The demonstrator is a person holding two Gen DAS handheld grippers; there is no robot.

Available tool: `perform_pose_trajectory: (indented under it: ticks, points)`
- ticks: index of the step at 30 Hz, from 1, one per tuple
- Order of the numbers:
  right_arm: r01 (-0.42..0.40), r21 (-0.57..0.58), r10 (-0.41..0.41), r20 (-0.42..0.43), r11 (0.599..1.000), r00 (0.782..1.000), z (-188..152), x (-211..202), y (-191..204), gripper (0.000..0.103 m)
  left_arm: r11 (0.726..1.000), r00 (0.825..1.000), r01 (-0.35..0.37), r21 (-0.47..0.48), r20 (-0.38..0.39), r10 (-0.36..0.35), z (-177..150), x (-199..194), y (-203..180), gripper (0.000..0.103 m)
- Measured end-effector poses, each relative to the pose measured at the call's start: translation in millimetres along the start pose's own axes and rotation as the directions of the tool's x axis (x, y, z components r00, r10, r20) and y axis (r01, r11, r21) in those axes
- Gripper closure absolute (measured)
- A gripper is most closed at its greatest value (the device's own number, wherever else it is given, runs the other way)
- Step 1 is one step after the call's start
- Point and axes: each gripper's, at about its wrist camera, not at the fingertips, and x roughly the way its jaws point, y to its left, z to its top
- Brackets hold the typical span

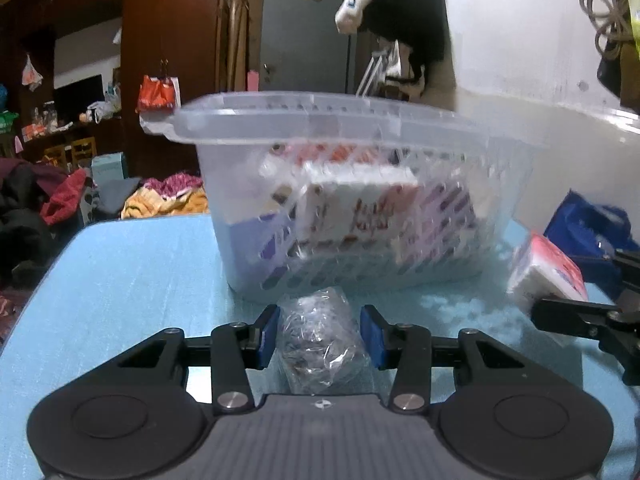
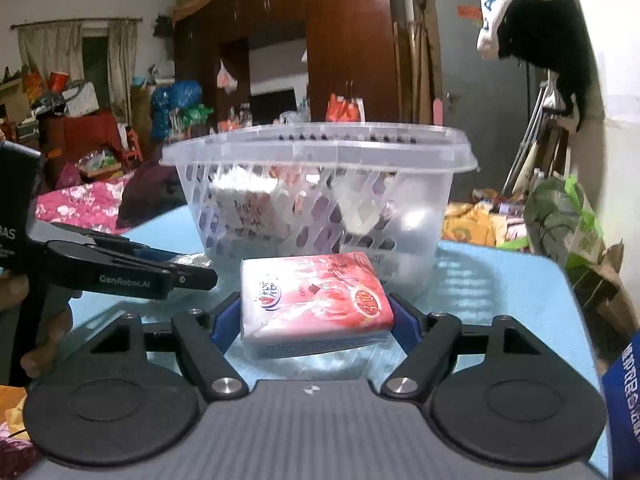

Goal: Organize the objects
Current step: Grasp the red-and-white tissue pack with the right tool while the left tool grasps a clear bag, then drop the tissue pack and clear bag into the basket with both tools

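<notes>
On the blue table [image 1: 120,280], left gripper [image 1: 319,332] straddles a crinkly clear-wrapped bundle [image 1: 320,340], contact unclear; right gripper [image 2: 310,320] clamps a tissue pack [image 2: 316,300]. Basket [image 1: 360,208] contents blurred.

The basket [image 1: 360,200] stands on the surface [image 1: 132,276], toward its far side, and holds several packs. Near it, in front of the basket's wall, a wrapped bundle [image 1: 320,340] lies between the left tongs [image 1: 320,336]. To the right, a tissue pack [image 2: 316,304] sits between the right tongs [image 2: 312,320], just before the basket.
</notes>
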Motion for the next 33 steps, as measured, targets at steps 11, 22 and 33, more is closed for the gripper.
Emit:
perform_pose_trajectory:
  ticks: [11, 22, 33]
  points:
    - [0.003, 0.036, -0.009, 0.183, 0.999, 0.983, -2.9, -22.3, -7.5, 0.025, 0.978, 0.958, 0.204, -0.035, 0.212, -0.193, -8.1, -30.7, 15.8, 0.055]
    - [0.005, 0.047, -0.021, 0.363, 0.999, 0.932, 8.1, -47.6, -3.4, 0.025, 0.939, 0.892, 0.338, -0.058, 0.340, -0.300, 19.0, -62.1, 19.4, 0.055]
    - [0.154, -0.047, -0.140, 0.226, 0.987, 0.964, 142.8, 23.9, -5.6, 0.024, 0.991, 0.966, 0.091, -0.097, 0.252, -0.064, 153.7, -13.4, 7.3, 0.054]
